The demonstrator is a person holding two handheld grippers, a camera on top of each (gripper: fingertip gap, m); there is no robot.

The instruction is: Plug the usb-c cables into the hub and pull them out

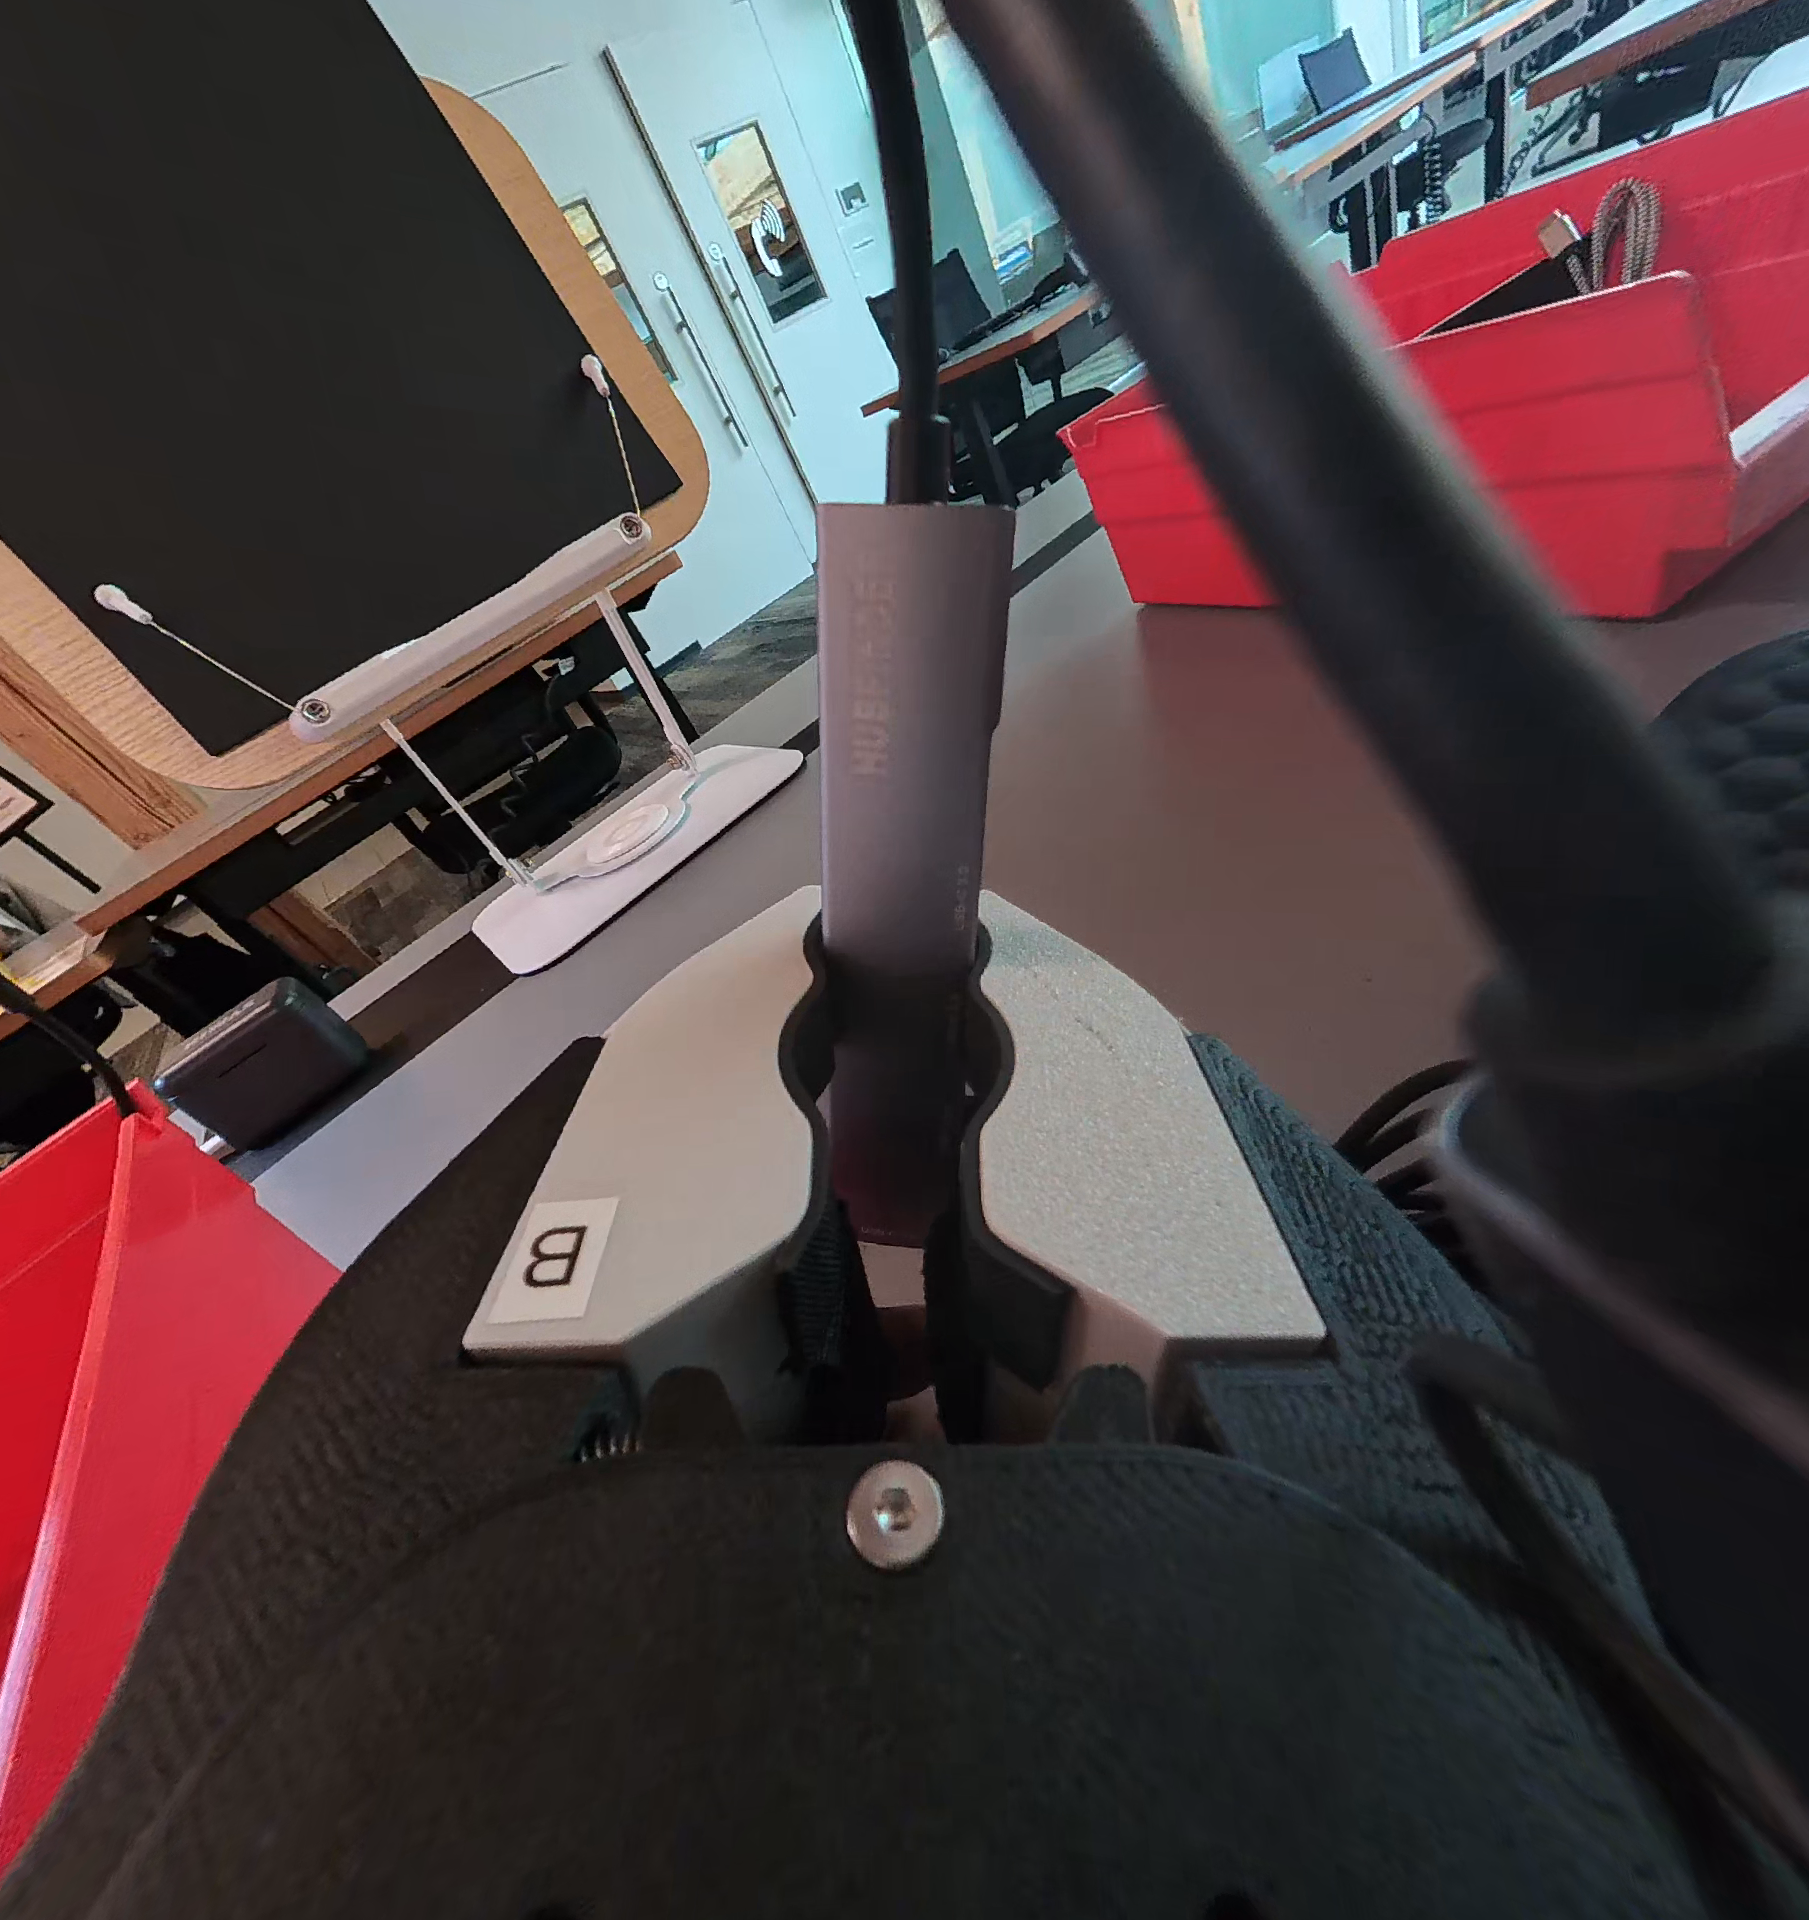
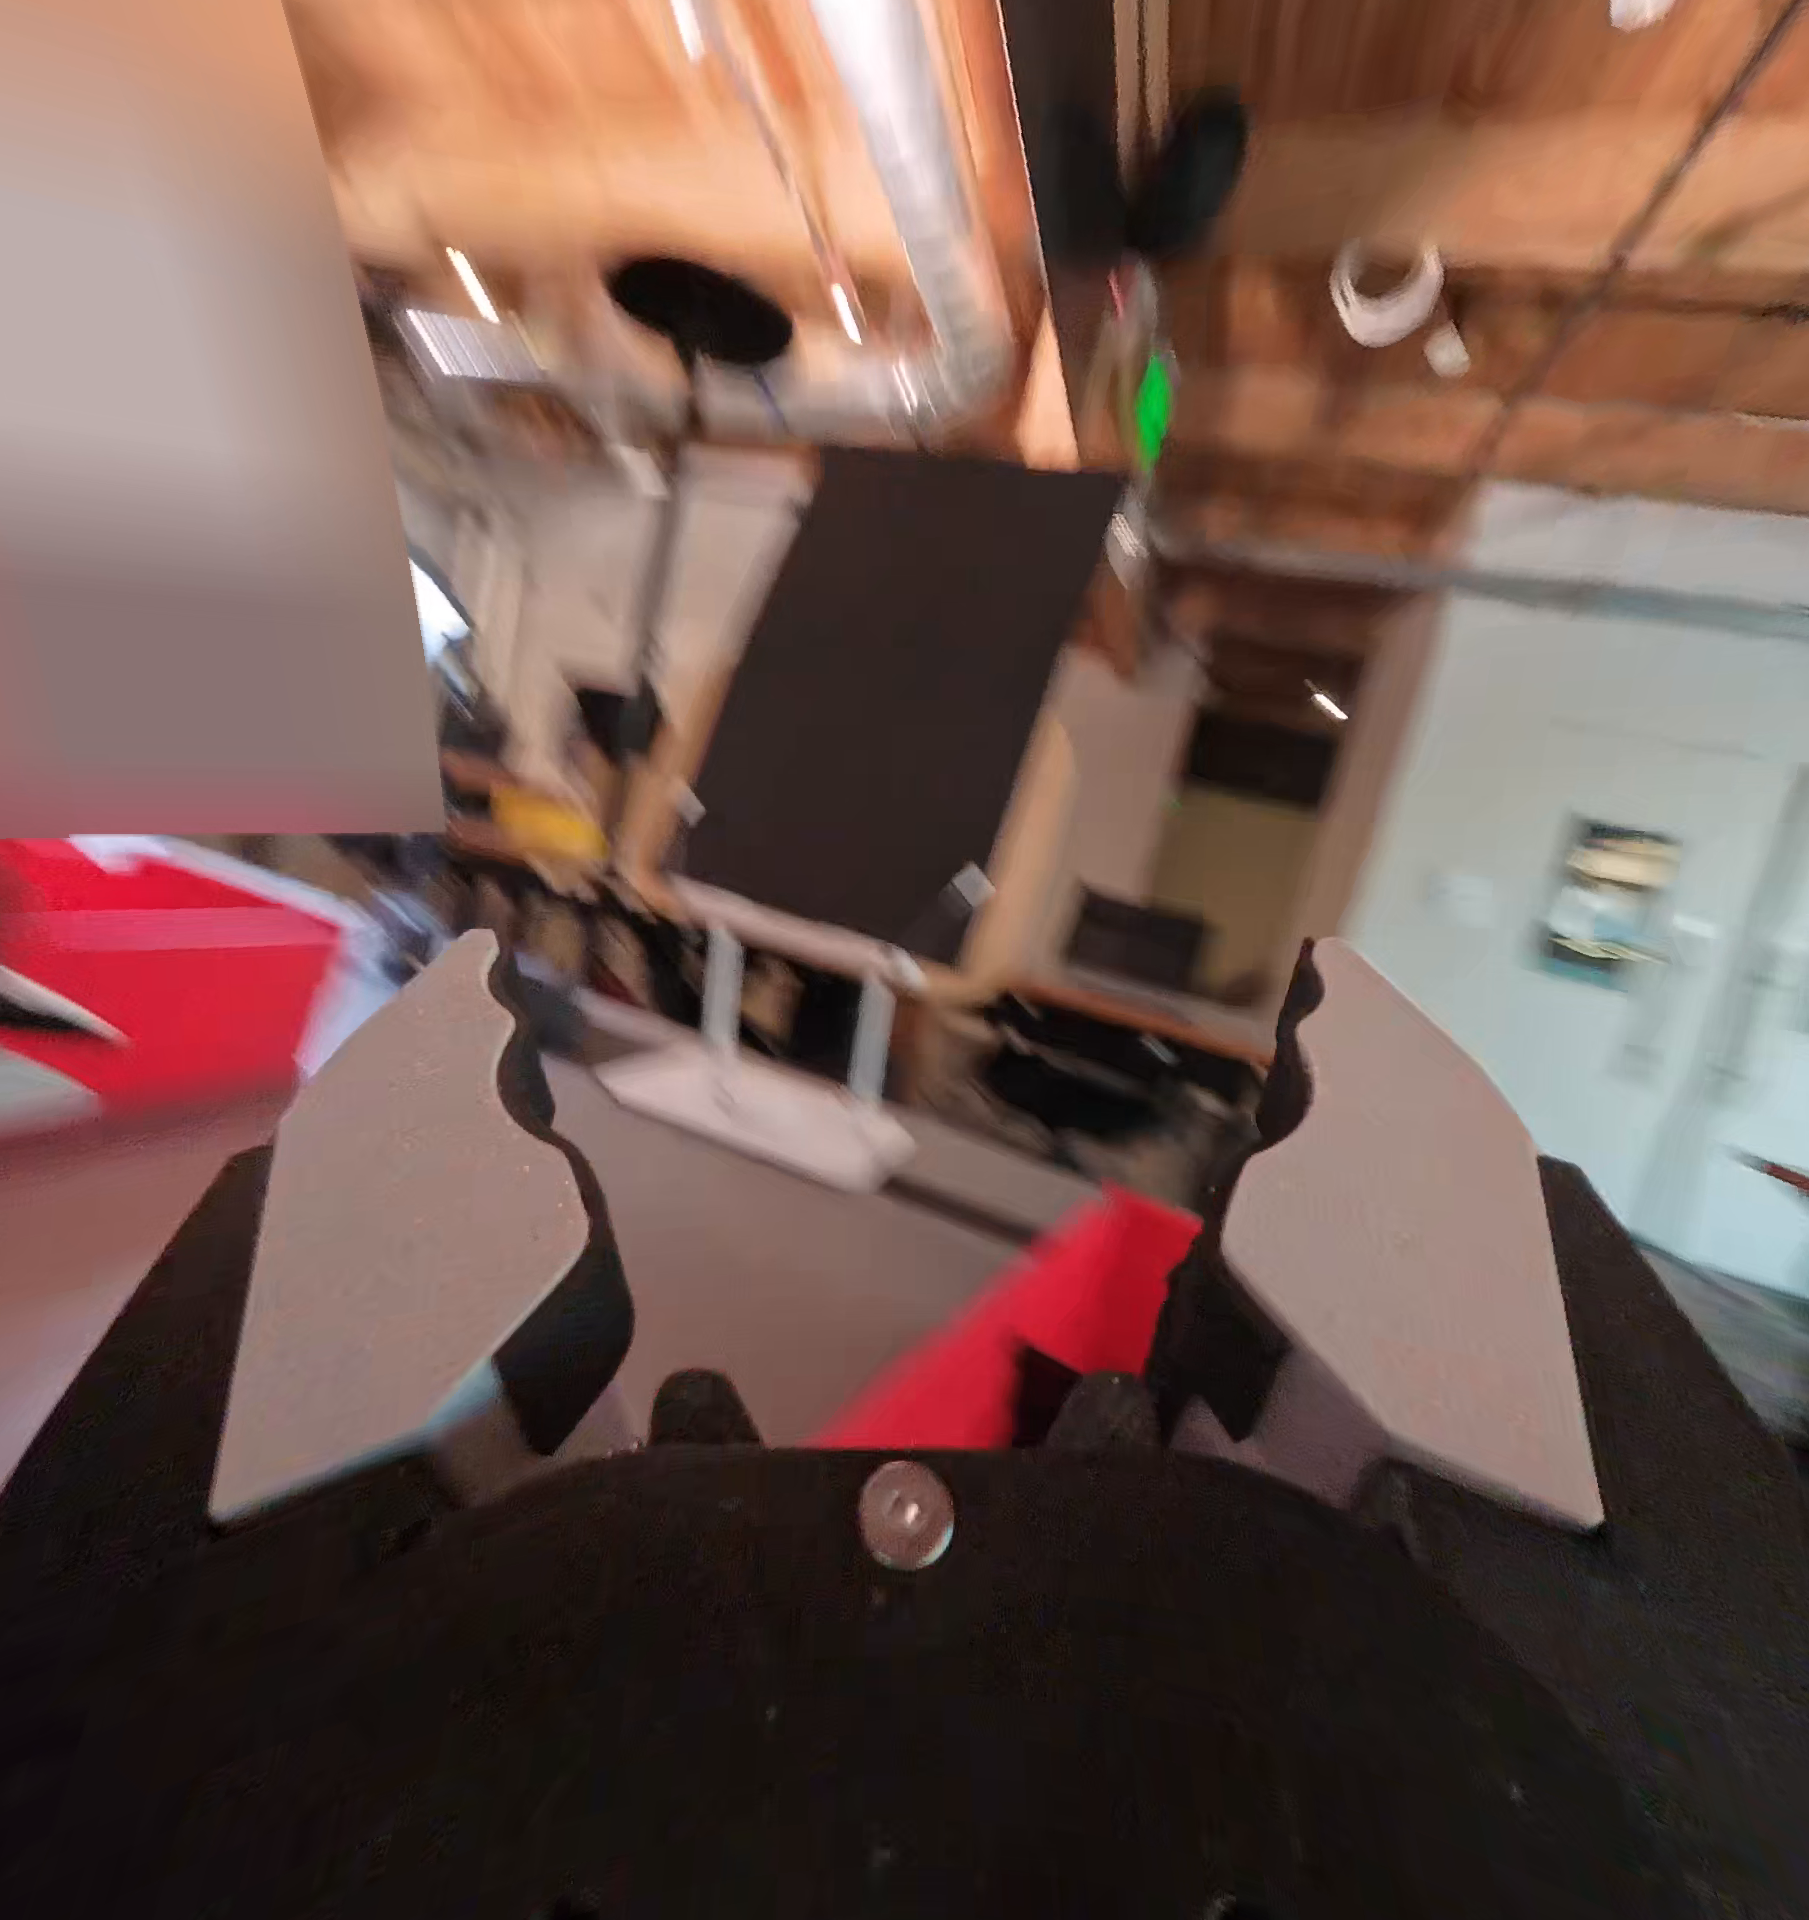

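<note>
In the left wrist view, my left gripper [image 1: 895,961] is shut on a slim grey hub [image 1: 905,717] and holds it pointing forward above the dark table [image 1: 1243,831]. A black cable [image 1: 905,239] runs from the hub's far end up out of view. A thick blurred black cable [image 1: 1399,520] crosses diagonally close to the camera on the right. In the right wrist view, my right gripper [image 2: 900,997] is open and empty, raised above the table; the view is motion-blurred. No cable shows between its fingers.
Red bins stand at the back right [image 1: 1451,468] and at the near left [image 1: 100,1351] of the table, and one lies below the right gripper [image 2: 1035,1320]. A white stand [image 1: 630,842] holds a black panel [image 1: 256,364]. A small dark box [image 1: 256,1060] sits at the left edge.
</note>
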